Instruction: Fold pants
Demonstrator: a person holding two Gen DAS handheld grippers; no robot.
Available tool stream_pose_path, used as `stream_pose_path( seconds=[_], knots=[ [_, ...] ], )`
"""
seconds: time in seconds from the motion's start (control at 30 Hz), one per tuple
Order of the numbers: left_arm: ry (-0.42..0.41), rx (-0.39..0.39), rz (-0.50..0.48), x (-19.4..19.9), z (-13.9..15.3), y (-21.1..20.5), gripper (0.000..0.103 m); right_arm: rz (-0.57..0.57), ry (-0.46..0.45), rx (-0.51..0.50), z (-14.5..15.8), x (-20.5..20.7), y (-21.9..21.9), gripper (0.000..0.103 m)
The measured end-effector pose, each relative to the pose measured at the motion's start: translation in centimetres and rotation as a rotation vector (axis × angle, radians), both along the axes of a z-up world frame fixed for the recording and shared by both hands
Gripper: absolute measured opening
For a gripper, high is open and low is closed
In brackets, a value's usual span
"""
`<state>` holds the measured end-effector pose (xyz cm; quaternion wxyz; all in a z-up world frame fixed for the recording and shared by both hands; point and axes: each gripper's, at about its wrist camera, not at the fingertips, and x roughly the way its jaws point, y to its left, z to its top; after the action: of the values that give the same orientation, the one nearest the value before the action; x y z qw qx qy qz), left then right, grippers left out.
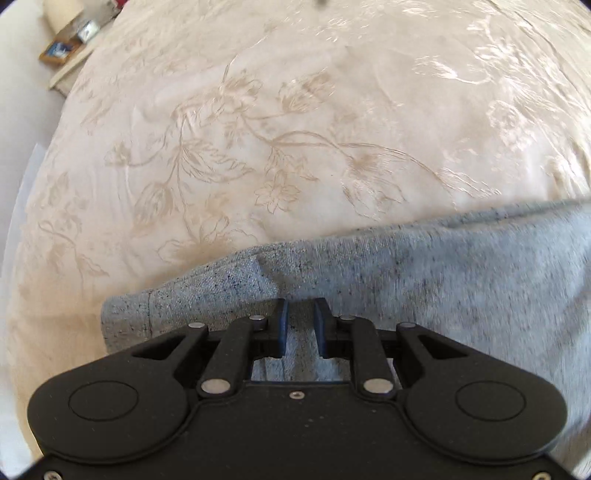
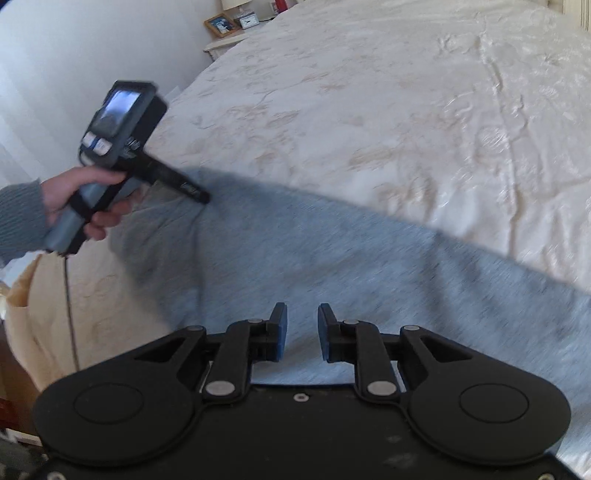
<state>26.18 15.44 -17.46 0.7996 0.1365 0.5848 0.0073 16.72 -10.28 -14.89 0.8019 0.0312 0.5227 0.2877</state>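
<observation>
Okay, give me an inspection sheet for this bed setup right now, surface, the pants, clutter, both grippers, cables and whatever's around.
Surface: cream floral bedspread, lightly creased.
Job's things: grey pants lying across the near part of the bed.
Clutter: nothing seen on the bed.
Grippers: left gripper with grey fabric pinched between its pads at the pants' folded edge; a hand holds it. Right gripper open above the pants, nothing between its pads.
Cables: thin dark cable hanging from the left gripper's handle.
Surroundings: bedside table with framed photo and small clock; white wall.
</observation>
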Motion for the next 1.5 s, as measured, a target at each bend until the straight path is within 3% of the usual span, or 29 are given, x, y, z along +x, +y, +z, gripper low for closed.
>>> stream_pose_path(
  seconds=[0.2, 0.3, 0.43, 0.53, 0.67, 0.77, 0.83, 0.87, 0.9, 0.93, 1.0, 1.1, 1.23, 1.5],
  knots=[
    [0.024, 0.009, -0.113, -7.6, 2.0, -0.9, 0.028, 0.002, 0.163, 0.056, -3.2, -6.1, 5.1, 0.021],
    [0.074, -0.035, -0.092, -10.8, 1.7, -0.6, 0.028, -0.017, 0.221, 0.067, -4.9, -7.3, 7.0, 0.023],
    [0.142, -0.079, -0.016, -13.1, 0.0, 0.6, 0.028, -0.047, 0.200, 0.068, -5.9, -7.6, 8.9, 0.024],
    [0.153, -0.106, 0.069, -13.5, -0.9, 2.1, 0.028, -0.093, 0.179, 0.058, -6.5, -7.0, 9.3, 0.030],
    [0.156, -0.149, 0.179, -12.9, -1.3, 4.3, 0.028, -0.186, 0.216, 0.097, -7.2, -6.1, 9.1, 0.032],
    [0.138, -0.164, 0.198, -12.6, -0.7, 5.1, 0.028, -0.251, 0.234, 0.132, -7.3, -5.7, 8.8, 0.033],
    [0.125, -0.151, 0.184, -12.7, -0.3, 5.1, 0.033, -0.284, 0.225, 0.132, -7.4, -5.3, 9.0, 0.032],
    [0.122, -0.144, 0.173, -12.6, -0.1, 5.1, 0.033, -0.287, 0.226, 0.135, -7.6, -5.1, 9.1, 0.022],
    [0.121, -0.140, 0.163, -12.3, 0.0, 5.1, 0.034, -0.266, 0.248, 0.160, -7.7, -4.9, 9.3, 0.006],
    [0.118, -0.139, 0.156, -12.2, 0.2, 5.1, 0.034, -0.250, 0.260, 0.183, -7.2, -4.8, 8.9, 0.003],
    [0.103, -0.145, 0.145, -12.1, 0.9, 5.2, 0.034, -0.198, 0.221, 0.216, -5.3, -5.3, 8.2, 0.003],
    [0.075, -0.170, 0.153, -11.7, 1.8, 5.8, 0.041, -0.135, 0.155, 0.187, -3.2, -5.9, 7.1, 0.003],
    [0.053, -0.208, 0.214, -11.4, 2.0, 7.3, 0.045, -0.151, 0.173, 0.142, -3.8, -5.3, 7.1, 0.003],
    [0.097, -0.267, 0.336, -12.2, 0.6, 9.8, 0.054, -0.152, 0.200, 0.140, -4.4, -5.6, 8.1, 0.003]
  ],
)
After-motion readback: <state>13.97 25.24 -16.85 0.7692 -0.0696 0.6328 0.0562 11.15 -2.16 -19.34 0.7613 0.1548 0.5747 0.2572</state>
